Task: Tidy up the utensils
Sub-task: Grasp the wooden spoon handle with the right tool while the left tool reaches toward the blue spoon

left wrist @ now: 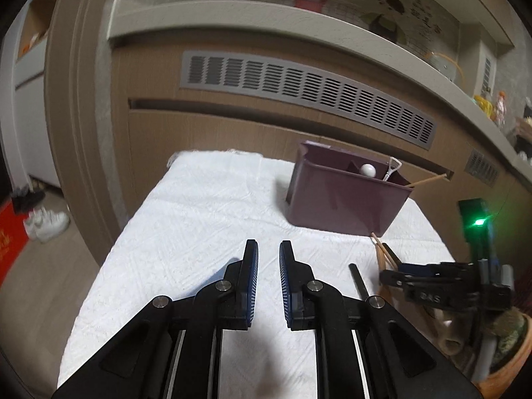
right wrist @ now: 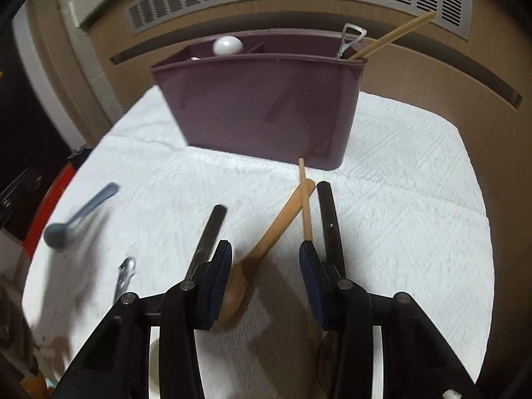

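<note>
right gripper (right wrist: pixel 265 252) spread wide, straddling wooden spoon (right wrist: pixel 266 236) and crossed chopstick (right wrist: pixel 305 199) on white cloth (right wrist: pixel 399 199), apparently lined up to pinch; left gripper (left wrist: pixel 268 259) parted, empty, idle; purple caddy (right wrist: pixel 259 106) just beyond, partly filled.

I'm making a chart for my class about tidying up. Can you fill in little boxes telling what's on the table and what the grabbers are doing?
Surface: white cloth
Holder: purple utensil bin, upright at the back of the cloth
In bin: white round-topped piece, metal handle, wooden chopstick
Loose on cloth: wooden spoon crossed by a wooden stick, two black handles, blue spoon
Left hand-held gripper: open, empty
Right hand-held gripper: open, above the wooden spoon, gripping nothing
</note>
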### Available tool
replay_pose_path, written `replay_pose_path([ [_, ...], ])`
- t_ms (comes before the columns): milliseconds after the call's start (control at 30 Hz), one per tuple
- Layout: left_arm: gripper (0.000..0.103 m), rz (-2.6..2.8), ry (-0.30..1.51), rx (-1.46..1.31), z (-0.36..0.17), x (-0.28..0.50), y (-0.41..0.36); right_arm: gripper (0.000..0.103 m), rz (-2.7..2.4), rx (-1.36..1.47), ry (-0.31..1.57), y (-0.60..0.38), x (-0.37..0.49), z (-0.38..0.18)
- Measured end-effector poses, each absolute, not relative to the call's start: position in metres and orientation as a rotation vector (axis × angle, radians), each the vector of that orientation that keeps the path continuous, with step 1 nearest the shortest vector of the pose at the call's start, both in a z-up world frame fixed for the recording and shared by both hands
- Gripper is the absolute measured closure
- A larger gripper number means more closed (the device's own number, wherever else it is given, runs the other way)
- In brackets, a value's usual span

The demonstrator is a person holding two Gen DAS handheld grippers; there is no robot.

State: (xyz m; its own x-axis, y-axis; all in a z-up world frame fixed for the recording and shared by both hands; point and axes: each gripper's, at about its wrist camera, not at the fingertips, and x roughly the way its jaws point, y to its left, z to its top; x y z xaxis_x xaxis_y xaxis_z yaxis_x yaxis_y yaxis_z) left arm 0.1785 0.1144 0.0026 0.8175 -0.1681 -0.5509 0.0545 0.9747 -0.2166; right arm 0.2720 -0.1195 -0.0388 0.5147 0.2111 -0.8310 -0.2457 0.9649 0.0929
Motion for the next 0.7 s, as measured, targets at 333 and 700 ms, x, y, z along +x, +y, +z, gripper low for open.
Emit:
replay_pose_path([
  [333,0.043,-0.072,0.749,-0.125,-0.021,0.141,0.169,0.063,0.213,-0.126,1.017,-0.097,0.304,-0.056],
  [700,0.039,0.051,0.863,-0.238,-0.063,0.169,0.186,0.053,0.194,-0.139,0.975,-0.09,0.31,-0.058],
])
